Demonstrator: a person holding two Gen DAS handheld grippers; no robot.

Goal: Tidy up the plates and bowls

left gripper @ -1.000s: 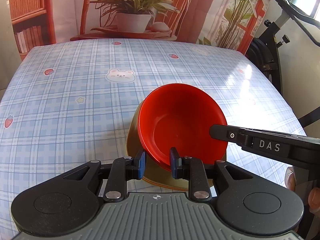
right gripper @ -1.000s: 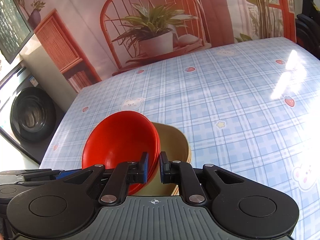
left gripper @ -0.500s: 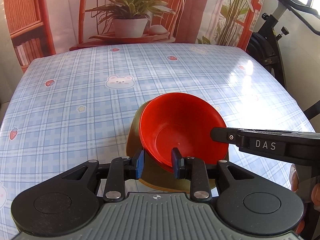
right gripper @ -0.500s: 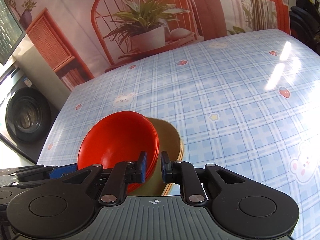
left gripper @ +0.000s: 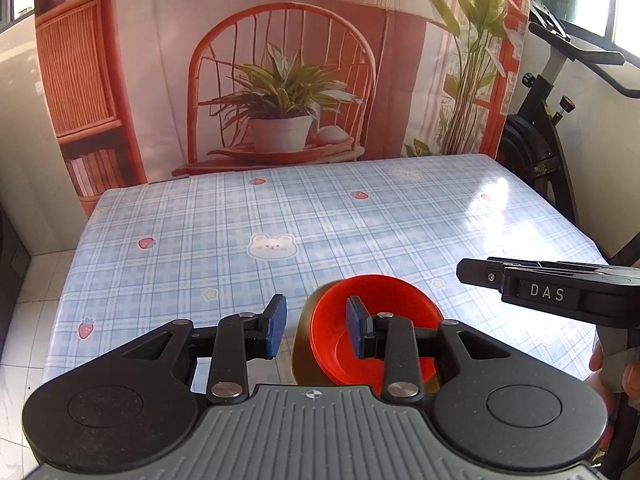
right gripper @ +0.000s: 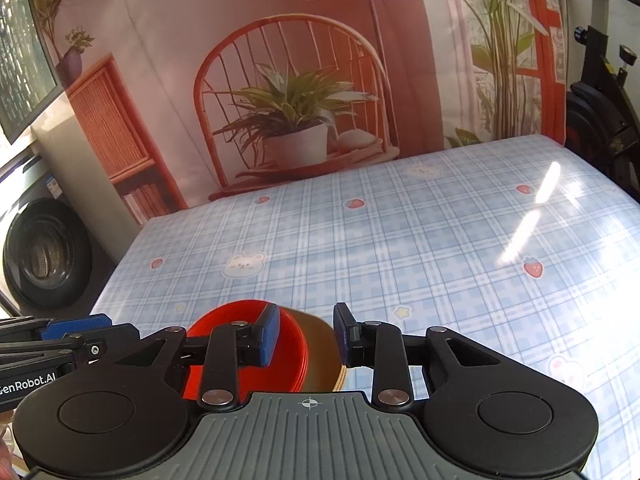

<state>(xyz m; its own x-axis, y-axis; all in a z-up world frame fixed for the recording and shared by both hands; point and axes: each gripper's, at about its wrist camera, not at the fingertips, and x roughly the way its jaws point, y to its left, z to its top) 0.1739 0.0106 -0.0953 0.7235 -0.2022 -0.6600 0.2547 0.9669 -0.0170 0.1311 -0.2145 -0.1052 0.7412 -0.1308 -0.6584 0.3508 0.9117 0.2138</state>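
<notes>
Red bowls (left gripper: 372,340): nested stack sitting in the tan bowl, on the table's near edge — at 6 o'clock in both views.
Tan bowl (right gripper: 320,344): beneath the red stack, rim showing at its sides.
Left gripper (left gripper: 316,328): jaws spread, holding nothing.
Right gripper (right gripper: 306,332): jaws spread, holding nothing — above the bowls.
Tablecloth (left gripper: 320,220): blue plaid, stretching toward 12 o'clock.

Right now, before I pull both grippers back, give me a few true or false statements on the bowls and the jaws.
1. The red bowl sits nested in the tan bowl. True.
2. The left gripper is shut on the red bowl. False: its jaws stand open, holding nothing.
3. The right gripper is open. True.
4. The bowls sit at the table's far edge. False: they sit at the near edge.
</notes>
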